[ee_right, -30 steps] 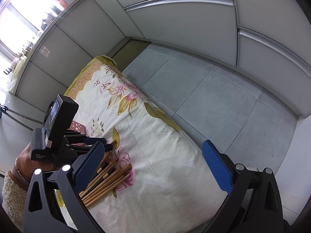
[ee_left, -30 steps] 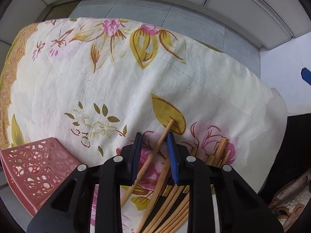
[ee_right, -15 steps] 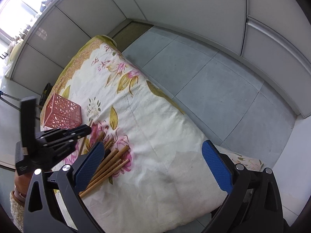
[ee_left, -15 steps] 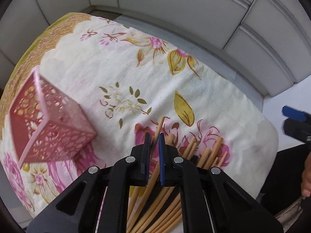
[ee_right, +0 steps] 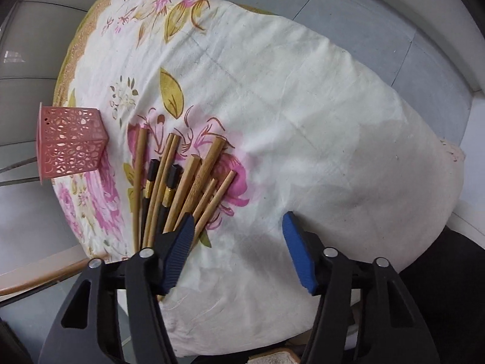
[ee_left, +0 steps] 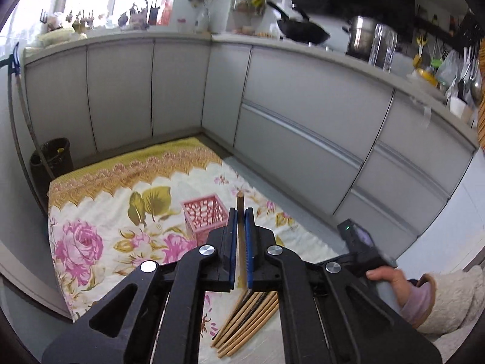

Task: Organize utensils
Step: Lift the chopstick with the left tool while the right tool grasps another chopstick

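My left gripper (ee_left: 241, 212) is shut on a wooden chopstick (ee_left: 241, 230) and holds it above the floral tablecloth (ee_left: 100, 212), its tip pointing forward. A pink perforated holder (ee_left: 204, 215) stands upright on the cloth just left of the chopstick; it also shows in the right wrist view (ee_right: 71, 142). A pile of several wooden and black chopsticks (ee_right: 178, 182) lies on the cloth, also visible under my left gripper (ee_left: 245, 321). My right gripper (ee_right: 238, 233) is open and empty, low over the cloth just right of the pile.
Grey kitchen cabinets (ee_left: 303, 115) line the back and right. A dark bin (ee_left: 51, 157) stands at the table's far left corner. The table drops to a grey tiled floor (ee_right: 394, 30) on the far side.
My left gripper has lifted the chopstick off the pile and tilted up, so the view now faces the cabinets. My right gripper has dropped down close to the pile.
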{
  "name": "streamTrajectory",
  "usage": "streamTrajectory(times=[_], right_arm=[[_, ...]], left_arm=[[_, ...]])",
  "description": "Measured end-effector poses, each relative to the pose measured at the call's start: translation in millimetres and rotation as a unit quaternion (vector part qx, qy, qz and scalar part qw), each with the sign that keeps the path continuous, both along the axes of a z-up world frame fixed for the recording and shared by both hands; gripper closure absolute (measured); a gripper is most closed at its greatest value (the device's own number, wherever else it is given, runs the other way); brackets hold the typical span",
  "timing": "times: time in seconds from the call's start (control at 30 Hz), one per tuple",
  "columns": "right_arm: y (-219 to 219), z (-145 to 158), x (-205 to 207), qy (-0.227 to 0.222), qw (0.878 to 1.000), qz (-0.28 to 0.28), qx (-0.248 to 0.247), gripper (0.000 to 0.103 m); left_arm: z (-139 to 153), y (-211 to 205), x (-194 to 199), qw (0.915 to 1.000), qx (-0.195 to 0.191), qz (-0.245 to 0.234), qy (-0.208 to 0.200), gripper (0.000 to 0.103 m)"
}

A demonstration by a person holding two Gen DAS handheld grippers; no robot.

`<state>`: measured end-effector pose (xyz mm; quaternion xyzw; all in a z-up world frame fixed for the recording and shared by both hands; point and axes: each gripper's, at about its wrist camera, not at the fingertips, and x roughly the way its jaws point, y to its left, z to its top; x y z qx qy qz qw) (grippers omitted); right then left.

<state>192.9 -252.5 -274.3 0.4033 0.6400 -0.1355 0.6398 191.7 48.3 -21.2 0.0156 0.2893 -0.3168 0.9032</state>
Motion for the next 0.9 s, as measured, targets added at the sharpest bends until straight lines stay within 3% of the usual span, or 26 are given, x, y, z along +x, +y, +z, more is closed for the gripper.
streamTrajectory(times=[0.1,0.27,0.47,0.63,0.7,0.9], right_arm=[[7,4,12,0.018,0.999,0.006,-0.046,0.058],[20,7,23,0.038,0.995,-0.001,-0.088,0.058],[36,6,31,0.054,0.993,-0.012,-0.102,0.058],[44,7,14,0.077,0.990,0.016,-0.119,0.061],[42,7,7,0.085,0.989,0.022,-0.121,0.060],[36,9,-8,0.067,0.996,-0.038,-0.044,0.060]], left_arm=[[25,20,-17,0.9988,-0.037,0.007,-0.032,0.099],[39,39,-33,0.9967,-0.060,0.011,-0.053,0.099],[42,53,-44,0.9954,-0.073,0.014,-0.060,0.099],[45,60,-50,0.9941,-0.084,0.015,-0.066,0.099],[45,60,-51,0.9940,-0.086,0.013,-0.066,0.099],[44,58,-52,0.9938,-0.090,0.008,-0.066,0.099]])
